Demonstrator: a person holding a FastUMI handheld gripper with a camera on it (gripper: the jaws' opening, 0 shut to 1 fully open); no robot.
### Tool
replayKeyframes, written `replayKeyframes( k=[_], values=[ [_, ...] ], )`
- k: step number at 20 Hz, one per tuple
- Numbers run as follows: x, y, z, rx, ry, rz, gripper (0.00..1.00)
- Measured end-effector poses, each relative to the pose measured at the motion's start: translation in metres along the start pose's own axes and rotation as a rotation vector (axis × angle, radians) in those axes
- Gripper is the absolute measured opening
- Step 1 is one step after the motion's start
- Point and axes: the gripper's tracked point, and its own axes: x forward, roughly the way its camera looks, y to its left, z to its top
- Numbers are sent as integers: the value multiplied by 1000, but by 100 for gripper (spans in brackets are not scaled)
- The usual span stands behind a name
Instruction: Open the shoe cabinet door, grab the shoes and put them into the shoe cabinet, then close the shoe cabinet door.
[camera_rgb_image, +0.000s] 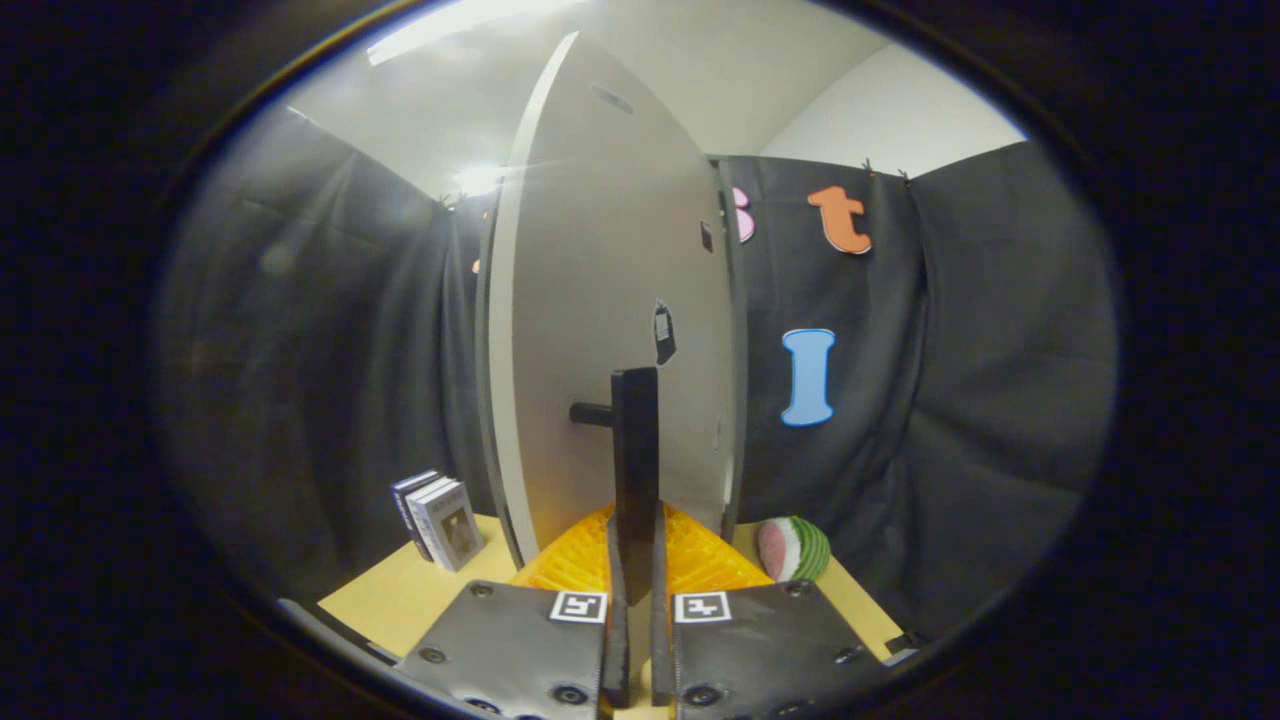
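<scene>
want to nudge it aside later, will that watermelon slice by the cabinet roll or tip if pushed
The watermelon slice looks rounded on its green rind side, so a push would probably rock or roll it. It looks like a small toy, likely light and easy to slide. The gripper is shut on the door handle, with the slice off to the side.

books (437, 518): upright, left on tabletop (400, 595) | watermelon slice (793, 548): right, by cloth wall | ceiling light (450, 25): on

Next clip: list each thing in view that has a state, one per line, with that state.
Claw: shut on the door handle, both fingers pressing it.
Door handle: upright black bar, gripped between the fingers.
Cabinet door: swung partly open, seen near edge-on.
Books: standing upright beside the door.
Watermelon slice toy: resting on the table, untouched.
</scene>
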Motion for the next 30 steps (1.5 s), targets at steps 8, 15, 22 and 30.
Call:
replayKeyframes(
  k=[8,15,22,30],
  values=[
    [-10,-73,6,-11,9,-112,9],
    [-7,-127,10,-4,10,-121,3],
    [-12,-141,12,-9,4,-65,3],
    [-66,-121,18,-23,-37,-129,2]
  ],
)
